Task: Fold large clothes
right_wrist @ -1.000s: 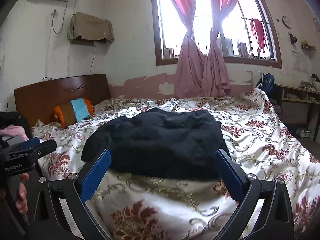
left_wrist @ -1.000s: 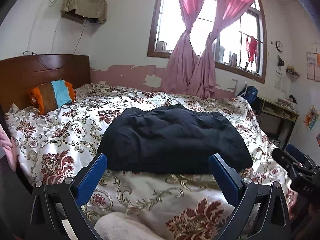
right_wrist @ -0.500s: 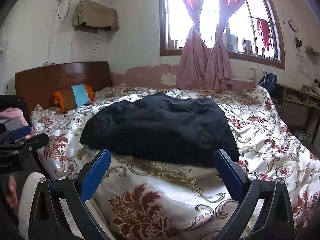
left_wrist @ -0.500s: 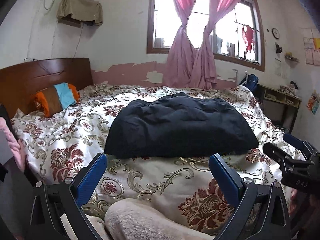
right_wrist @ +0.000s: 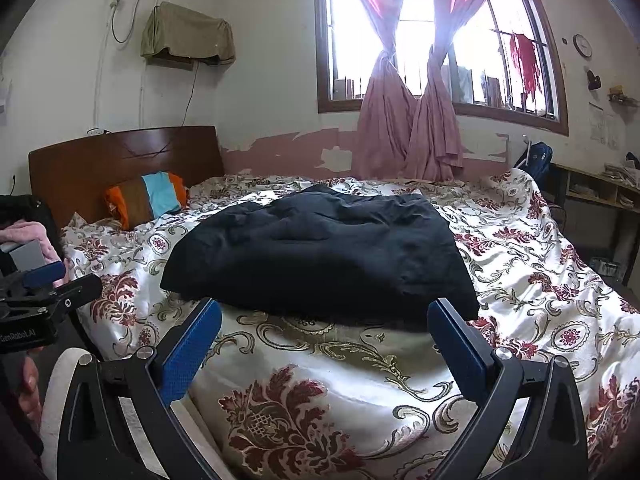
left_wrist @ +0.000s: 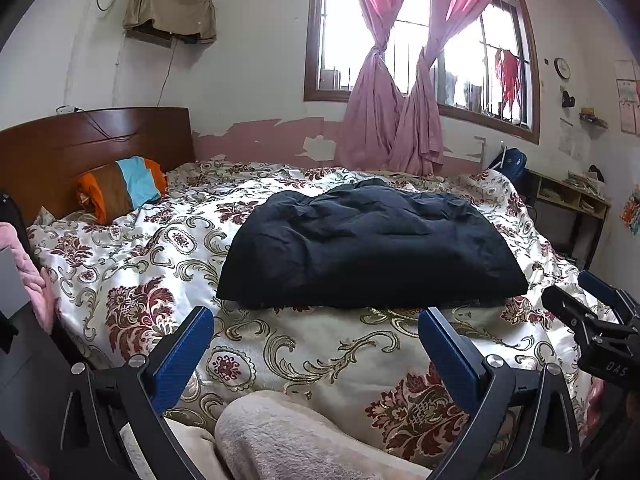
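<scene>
Folded garment (left_wrist: 372, 248) on bed (left_wrist: 132, 264), centre; pillow (left_wrist: 122, 194) behind-left against headboard (left_wrist: 80, 148); window (left_wrist: 416, 36) behind; left tool (left_wrist: 316, 354) and right tool (right_wrist: 326, 342) before garment, apart.

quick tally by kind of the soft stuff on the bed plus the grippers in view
dark garment: 1
striped pillow: 1
floral bedspread: 1
grippers: 2, left gripper and right gripper, both open and holding nothing
total: 5
</scene>
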Available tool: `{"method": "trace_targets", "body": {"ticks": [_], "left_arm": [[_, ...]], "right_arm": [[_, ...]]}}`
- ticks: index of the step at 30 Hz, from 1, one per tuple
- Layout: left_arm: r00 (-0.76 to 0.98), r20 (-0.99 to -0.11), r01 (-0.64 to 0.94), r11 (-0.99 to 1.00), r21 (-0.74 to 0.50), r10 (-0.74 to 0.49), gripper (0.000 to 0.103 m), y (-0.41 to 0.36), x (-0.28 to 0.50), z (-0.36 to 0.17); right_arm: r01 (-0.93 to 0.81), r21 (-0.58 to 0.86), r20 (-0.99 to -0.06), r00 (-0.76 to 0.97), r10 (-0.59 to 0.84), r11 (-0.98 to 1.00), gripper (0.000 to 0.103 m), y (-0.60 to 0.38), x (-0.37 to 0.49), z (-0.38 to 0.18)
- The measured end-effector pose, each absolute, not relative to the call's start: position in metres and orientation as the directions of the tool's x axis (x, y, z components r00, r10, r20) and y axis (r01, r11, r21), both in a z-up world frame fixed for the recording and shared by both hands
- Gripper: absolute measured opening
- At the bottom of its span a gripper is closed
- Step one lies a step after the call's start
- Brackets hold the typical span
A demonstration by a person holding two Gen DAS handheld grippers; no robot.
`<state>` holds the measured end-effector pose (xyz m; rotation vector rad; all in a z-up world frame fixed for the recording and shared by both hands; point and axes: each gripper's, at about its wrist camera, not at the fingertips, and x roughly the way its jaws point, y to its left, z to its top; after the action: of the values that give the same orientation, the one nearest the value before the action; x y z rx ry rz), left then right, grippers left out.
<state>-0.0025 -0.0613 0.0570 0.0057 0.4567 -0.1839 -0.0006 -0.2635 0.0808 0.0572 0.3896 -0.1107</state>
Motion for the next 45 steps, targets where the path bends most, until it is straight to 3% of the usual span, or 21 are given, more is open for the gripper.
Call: {"method": "trace_targets", "body": {"ticks": [45], "left_arm": [[0.874, -0.444, 0.195, 0.979, -0.052, -0.198, 0.103, -0.0619, -0.0037, 0.0536]], "right_arm": [[0.114, 0.036, -0.378, 0.921, -0.092, 0.993, 0.101, -0.2635, -0.0024, 0.0807]]}}
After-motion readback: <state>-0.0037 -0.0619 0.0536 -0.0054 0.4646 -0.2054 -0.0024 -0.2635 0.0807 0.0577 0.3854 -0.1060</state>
